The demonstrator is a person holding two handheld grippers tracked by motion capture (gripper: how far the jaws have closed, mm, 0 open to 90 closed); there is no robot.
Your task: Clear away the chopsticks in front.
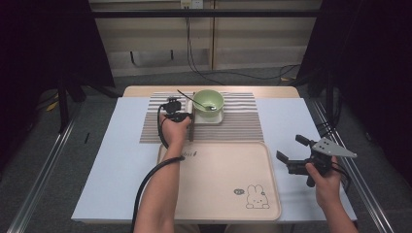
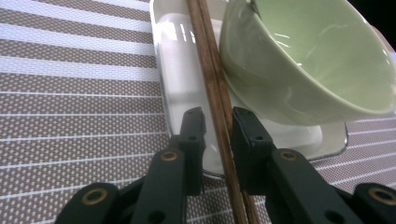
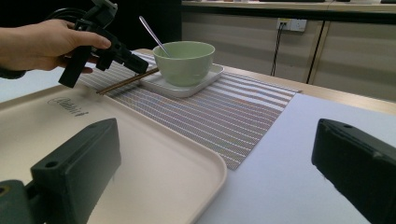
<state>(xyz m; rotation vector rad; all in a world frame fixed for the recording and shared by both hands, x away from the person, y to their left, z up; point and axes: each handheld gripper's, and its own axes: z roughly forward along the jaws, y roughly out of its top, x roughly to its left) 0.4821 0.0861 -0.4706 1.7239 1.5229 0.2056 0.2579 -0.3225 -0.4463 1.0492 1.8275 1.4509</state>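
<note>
Brown wooden chopsticks [image 2: 215, 88] lie with their far ends propped on the left part of a white rectangular dish [image 2: 180, 60], running toward the near side over a striped placemat [image 1: 243, 124]. The left tool [image 2: 218, 128] straddles them at the dish's near edge: its two black jaws stand narrow, one on each side of the sticks, very close to the wood, with a thin gap seeming to remain on the left side, so the pads do not clearly press yet. A pale green bowl [image 1: 209, 101] sits on the same dish just right of the chopsticks, and a metal spoon [image 1: 192, 98] leans in it with its handle pointing far and left. The dish rests at the far middle of the placemat, which lies on a white surface [image 1: 114, 160]. Nearer the person, a beige tray [image 1: 223, 179] with a small rabbit drawing in its near right corner lies touching the placemat's near edge. The left hand [image 1: 176, 130] reaches over the tray's far left corner. The right tool [image 1: 287, 153] is held well to the right, beside the tray's right edge, its jaws spread wide with nothing between them.
</note>
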